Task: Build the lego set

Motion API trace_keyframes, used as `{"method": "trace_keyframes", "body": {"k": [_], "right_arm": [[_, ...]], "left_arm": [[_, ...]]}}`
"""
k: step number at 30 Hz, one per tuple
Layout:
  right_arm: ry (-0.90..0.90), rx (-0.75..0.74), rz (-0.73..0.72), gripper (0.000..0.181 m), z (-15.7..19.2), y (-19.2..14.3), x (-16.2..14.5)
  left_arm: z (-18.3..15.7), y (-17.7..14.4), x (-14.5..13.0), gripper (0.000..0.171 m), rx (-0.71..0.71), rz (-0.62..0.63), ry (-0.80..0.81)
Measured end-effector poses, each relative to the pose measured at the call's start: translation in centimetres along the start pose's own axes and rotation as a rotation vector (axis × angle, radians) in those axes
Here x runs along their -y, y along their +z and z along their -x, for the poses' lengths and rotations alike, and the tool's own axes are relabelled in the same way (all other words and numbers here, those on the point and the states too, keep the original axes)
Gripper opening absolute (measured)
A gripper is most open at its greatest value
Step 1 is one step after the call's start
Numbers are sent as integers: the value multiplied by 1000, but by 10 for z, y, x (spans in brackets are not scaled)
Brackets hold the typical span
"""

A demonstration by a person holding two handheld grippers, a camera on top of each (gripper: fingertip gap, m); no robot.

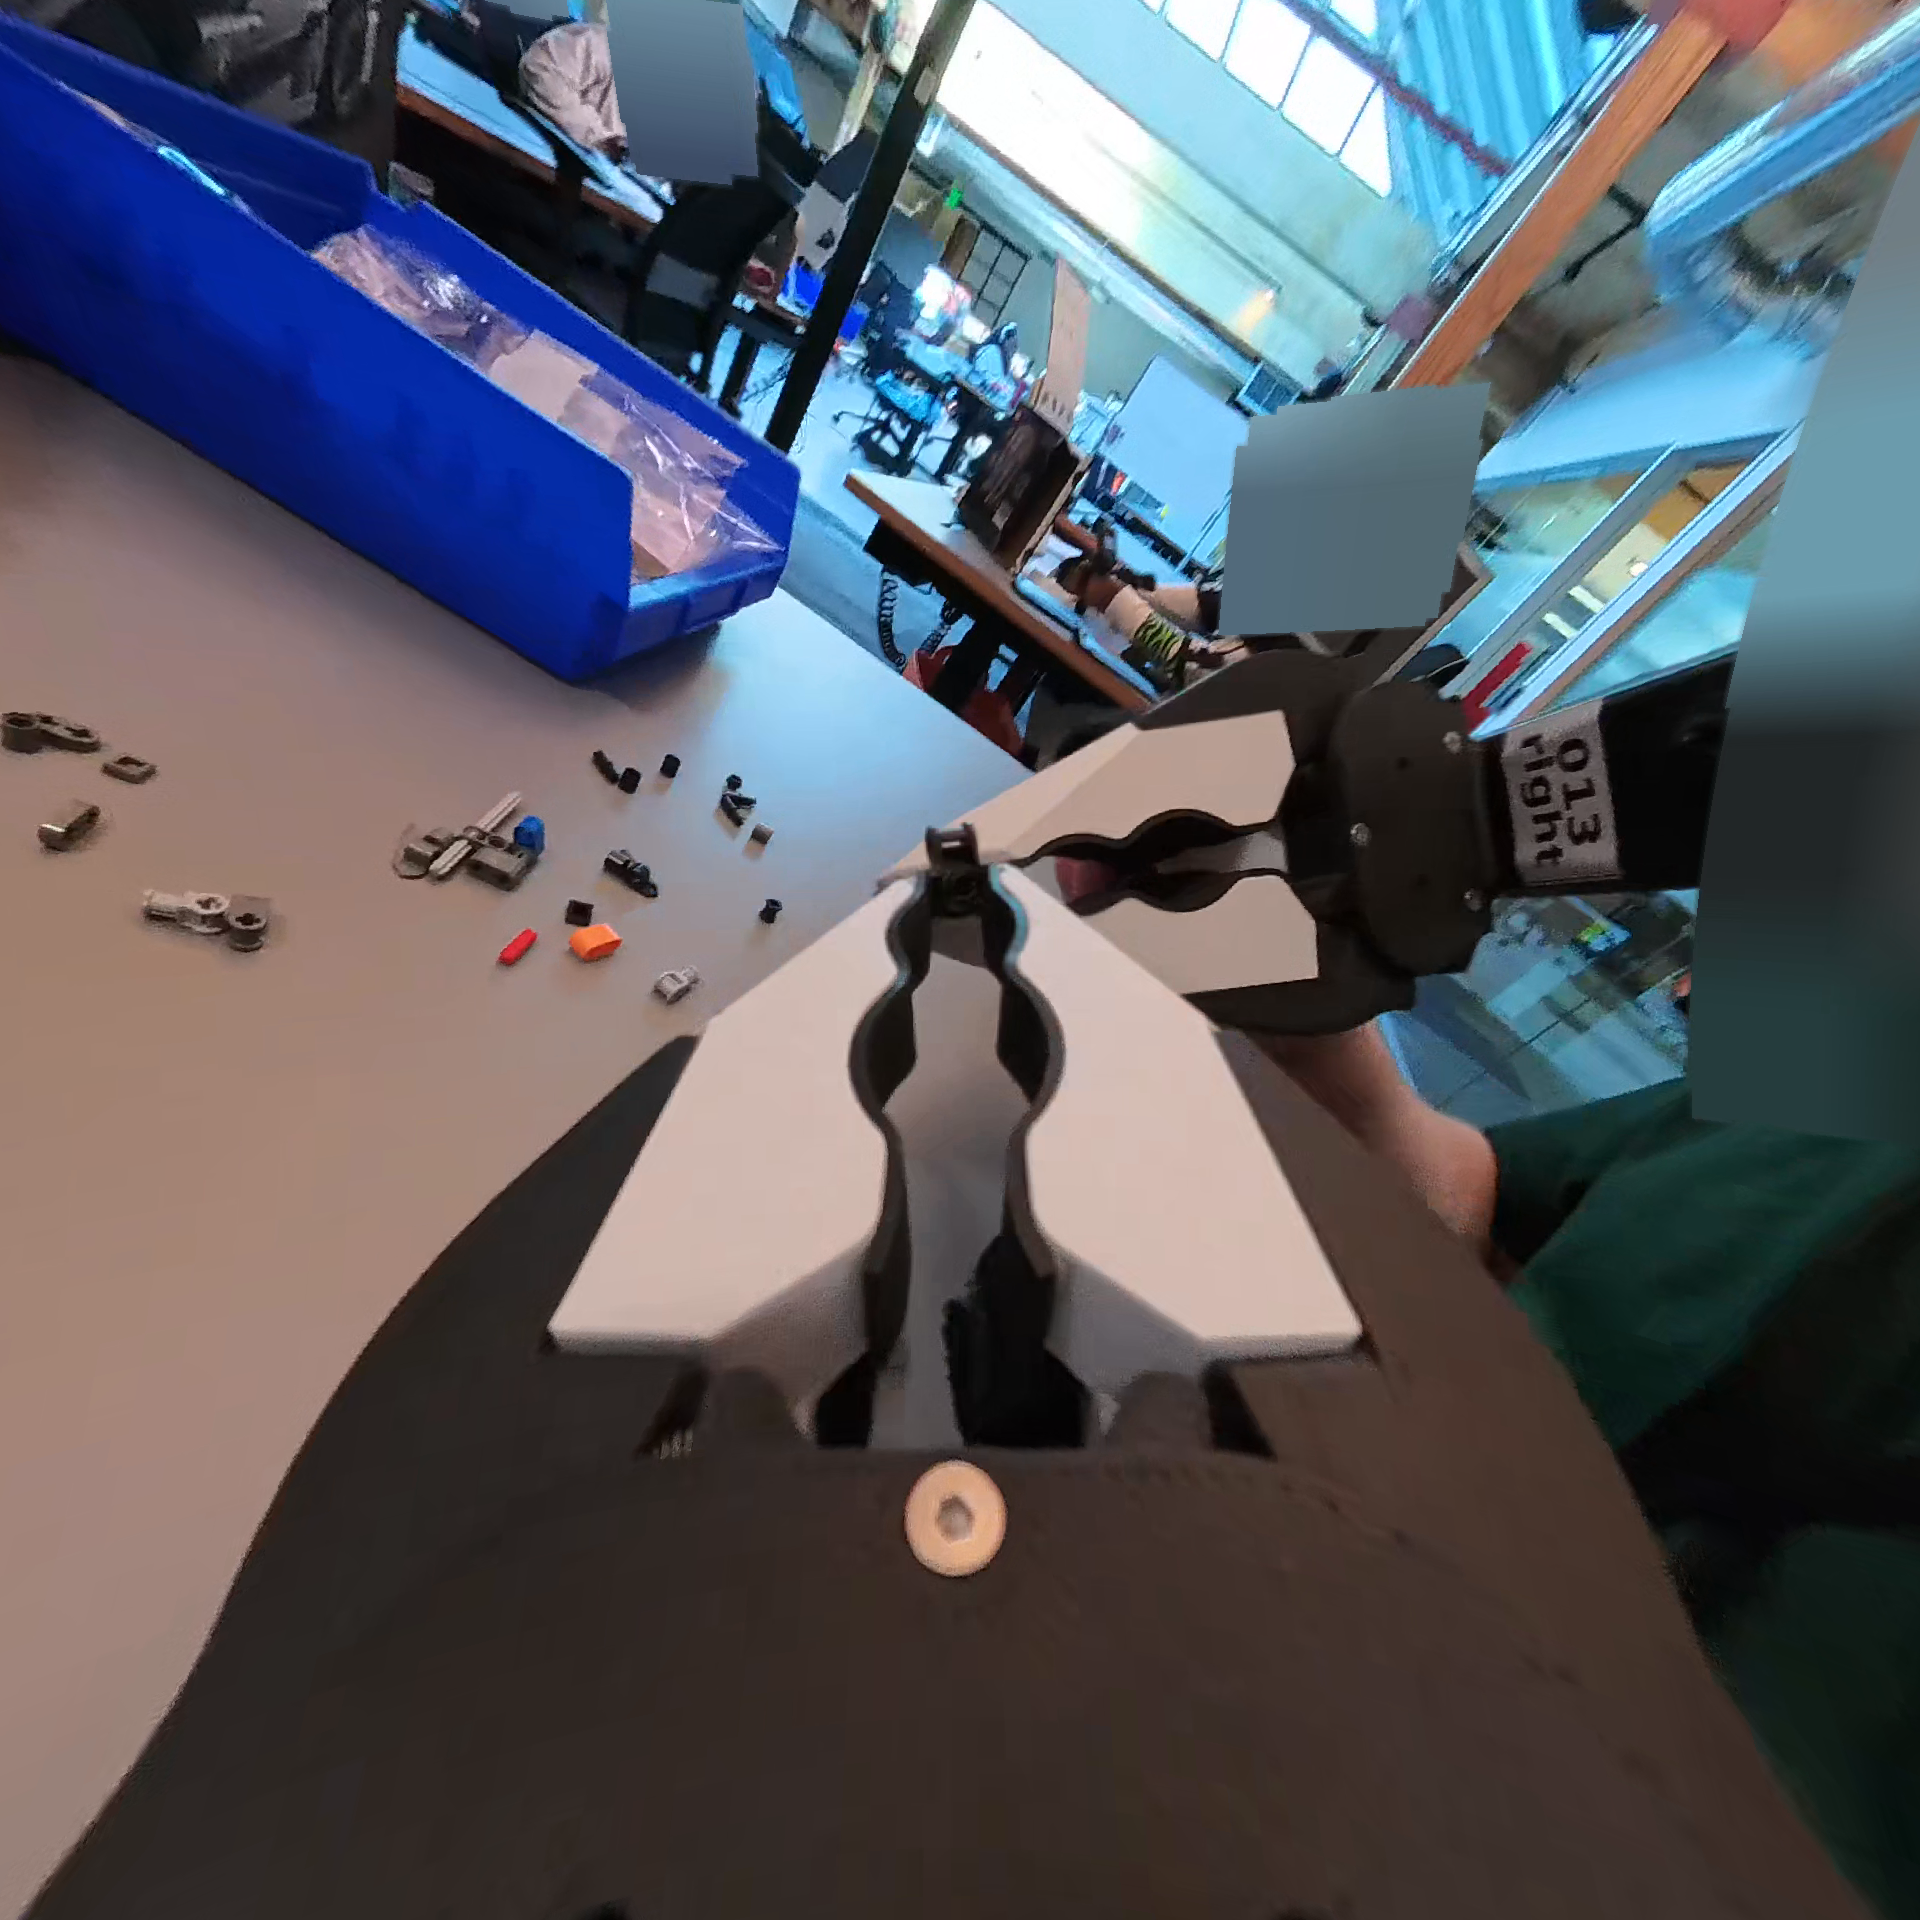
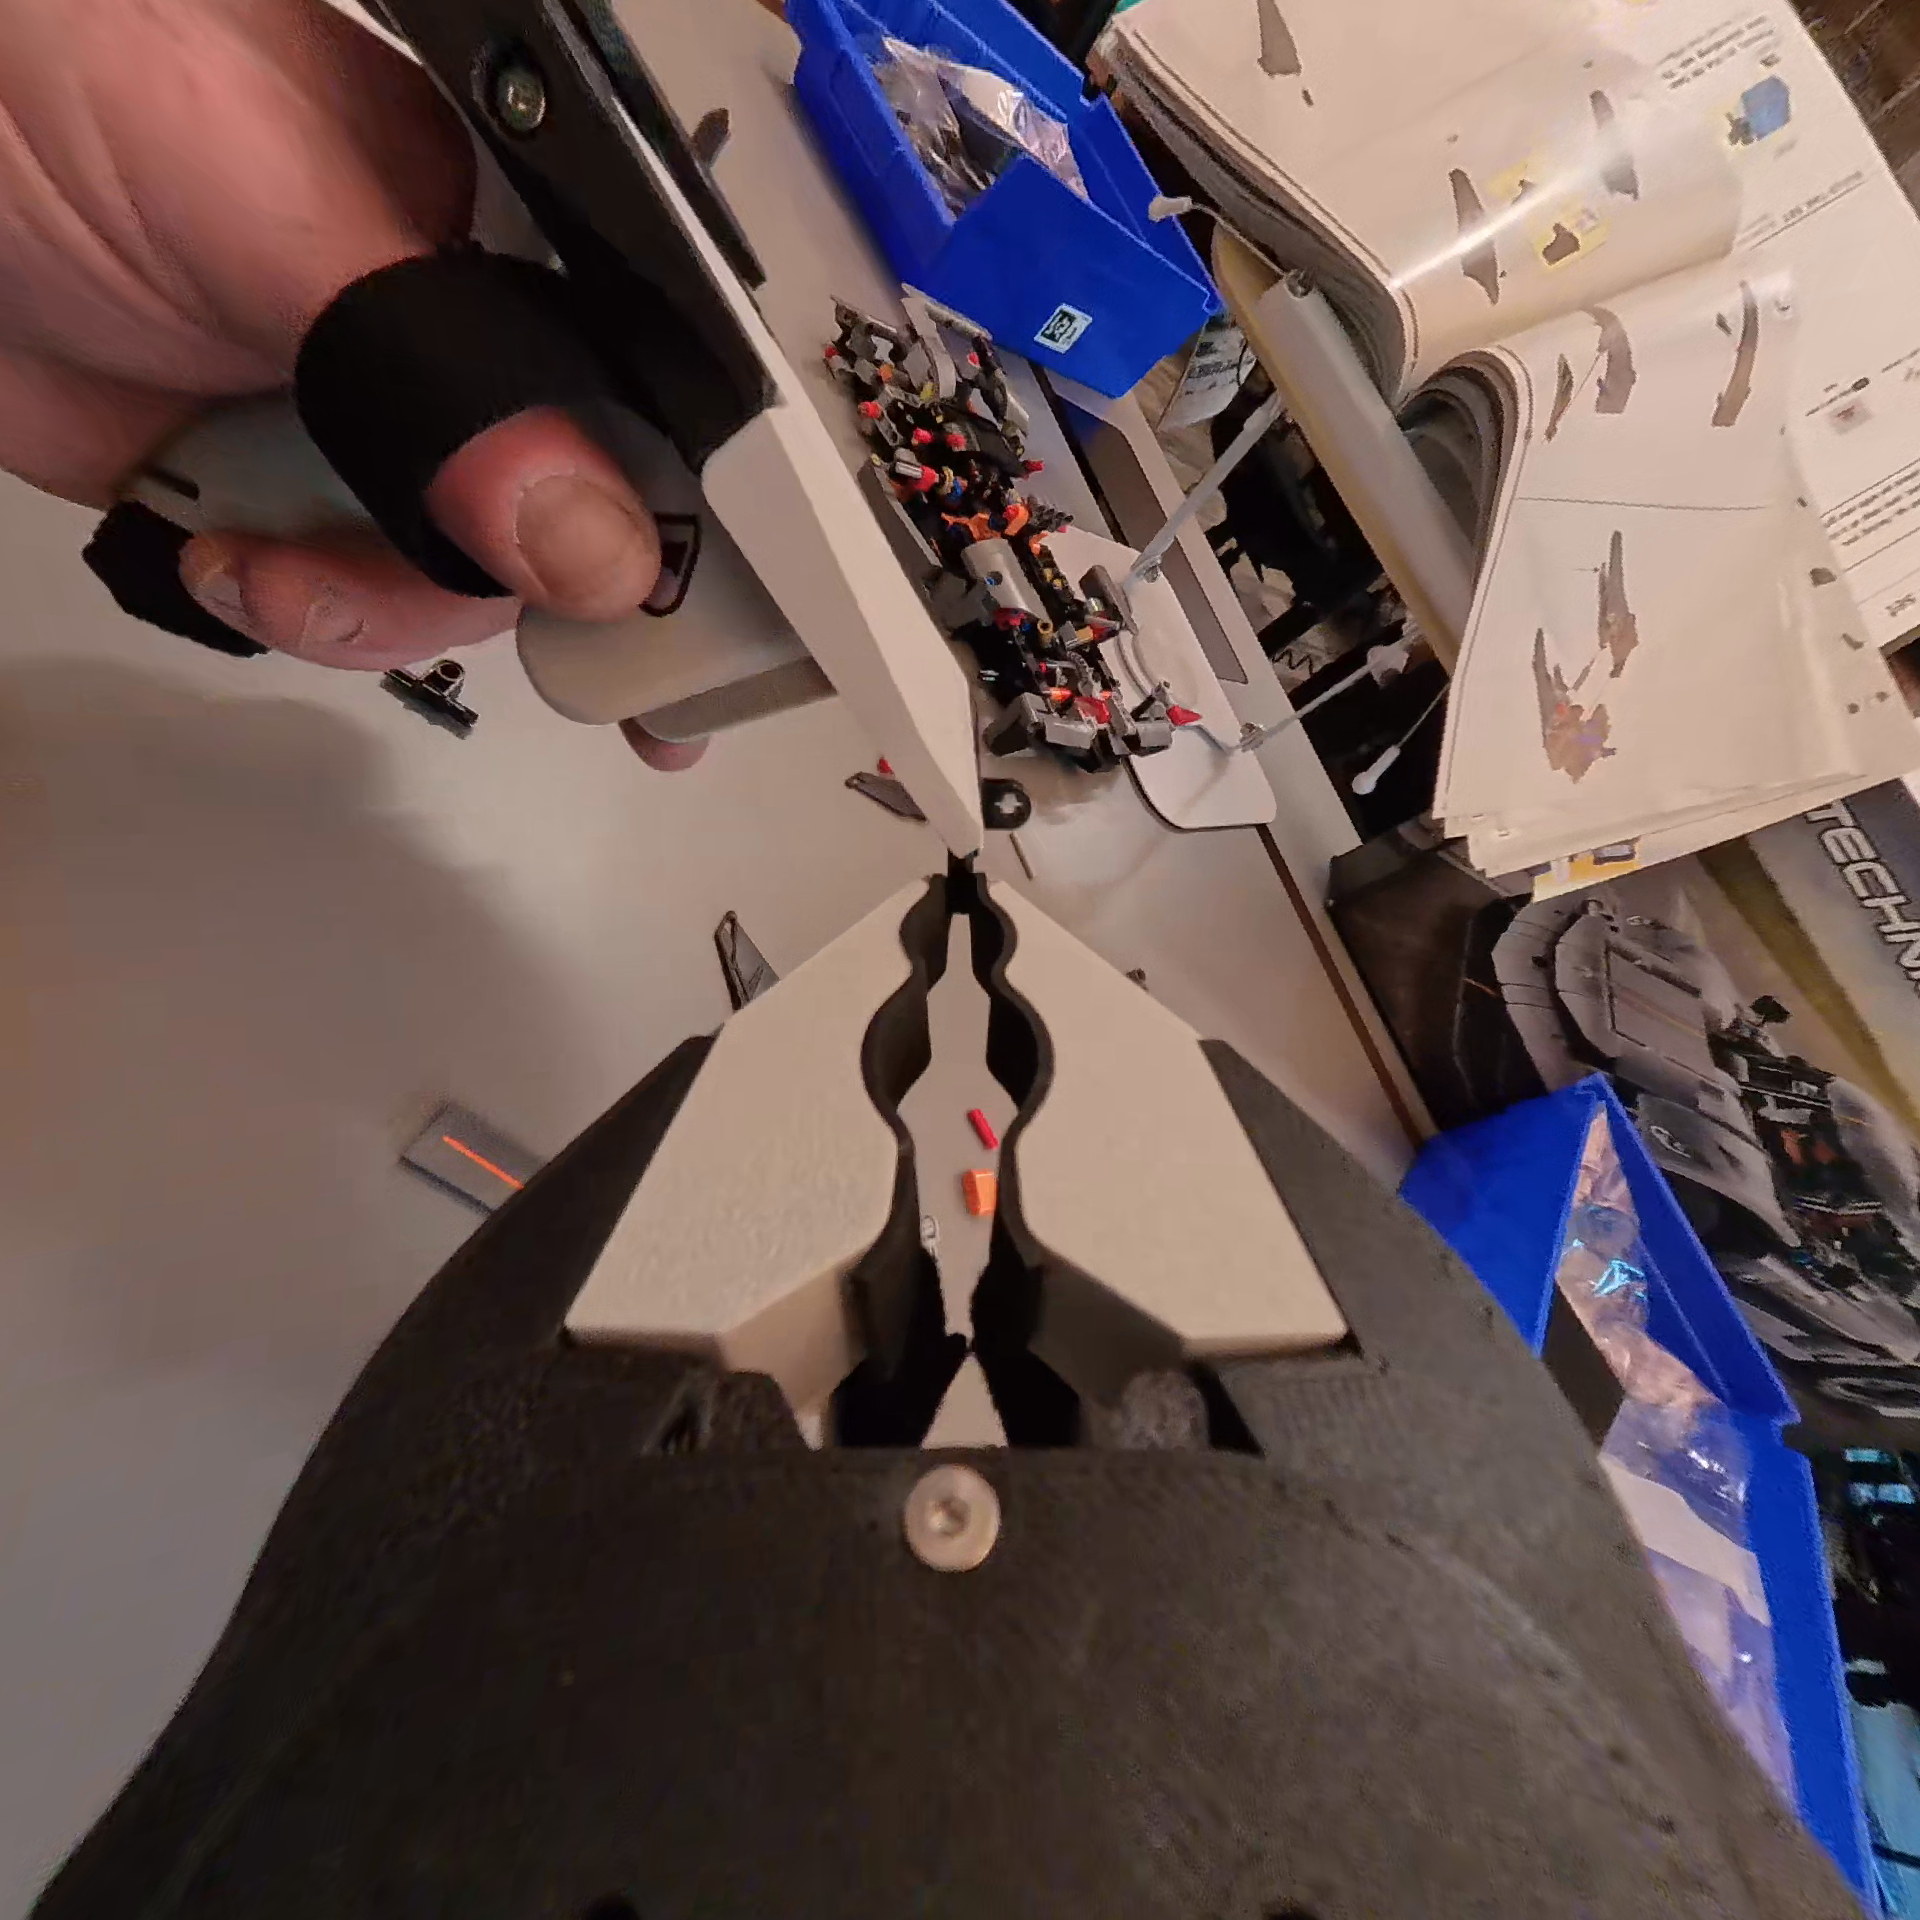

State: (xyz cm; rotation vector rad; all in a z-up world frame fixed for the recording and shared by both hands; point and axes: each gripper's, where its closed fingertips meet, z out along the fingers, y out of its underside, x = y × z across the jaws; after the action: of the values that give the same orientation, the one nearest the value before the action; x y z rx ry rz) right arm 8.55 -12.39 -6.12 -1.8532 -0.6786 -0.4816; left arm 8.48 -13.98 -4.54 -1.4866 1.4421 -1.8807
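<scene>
My left gripper (image 1: pixel 954 883) is shut on a small black lego piece (image 1: pixel 952 847) that sticks out past its tips, held above the grey table (image 1: pixel 260 1143). My right gripper (image 1: pixel 1023 858) comes in from the right, shut, with its tips against that piece. In the right wrist view my right gripper (image 2: pixel 961 894) has a small black piece (image 2: pixel 962 891) pinched between its tips. The left gripper (image 2: pixel 964 836) meets it tip to tip from the upper left, held by a hand (image 2: pixel 312 416). The part-built model (image 2: pixel 997 540) lies beyond.
Loose pieces lie on the table: grey parts (image 1: pixel 208 914), a grey-and-blue assembly (image 1: pixel 473 844), a red pin (image 1: pixel 516 945), an orange piece (image 1: pixel 594 941). A blue bin (image 1: pixel 416 416) holds bags. An open instruction booklet (image 2: pixel 1610 468), the set box (image 2: pixel 1714 1039) and another blue bin (image 2: pixel 1662 1403) stand right. Less than 4 cm separates the two grippers' tips. Both grippers' tips are roughly 15 cm from the red pin (image 1: pixel 516 945). My right wrist view (image 2: pixel 983 1131) looks at it from another angle.
</scene>
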Motion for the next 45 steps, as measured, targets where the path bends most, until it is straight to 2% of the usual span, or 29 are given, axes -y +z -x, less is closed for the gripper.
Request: {"method": "trace_keyframes", "body": {"k": [2, 9, 16, 24, 27, 28, 30, 31, 32, 34, 36, 38, 40, 43, 45], "right_arm": [[1, -7, -19, 1, 0, -2, 4], [-49, -27, -16, 1, 0, -7, 10], [-56, -7, 23, 1, 3, -8, 8], [-60, 16, 14, 2, 5, -13, 6], [-1, -16, 71, 1, -10, -21, -23], [13, 1, 53, 1, -11, -25, -21], [2, 28, 48, 1, -8, -26, -13], [22, 39, 41, 1, -6, -24, -16], [51, 60, 65, 1, -4, -21, -28], [94, 103, 98, 1, 3, -18, -49], [102, 117, 94, 1, 5, -20, -55], [144, 163, 97, 1, 11, -20, -59], [183, 217, 94, 1, 20, -16, -64], [213, 270, 111, 1, 30, -9, -71], [264, 315, 88, 1, 35, -5, -67]], "left_arm": [[-2, -1, 1, 6, 1, 0, 27], [-8, -2, 2, 6, -68, -25, -63], [-7, -3, -1, 5, -14, 0, -5], [-11, -3, -3, 5, -9, 17, -22], [5, -34, 27, 5, 63, -114, -45], [5, -39, 28, 5, 61, -99, -58], [-2, -28, 11, 5, 57, -40, -40], [-6, -25, 11, 5, 41, -53, -55], [-4, -24, 6, 5, 59, -12, -19], [11, -22, -22, 5, 154, 194, 107], [25, -21, -59, 6, 220, 398, 181], [28, -15, -73, 5, 243, 429, 210], [43, -16, -96, 6, 301, 578, 283], [55, -18, -117, 7, 319, 674, 300], [58, -16, -119, 12, 332, 670, 329]]}}
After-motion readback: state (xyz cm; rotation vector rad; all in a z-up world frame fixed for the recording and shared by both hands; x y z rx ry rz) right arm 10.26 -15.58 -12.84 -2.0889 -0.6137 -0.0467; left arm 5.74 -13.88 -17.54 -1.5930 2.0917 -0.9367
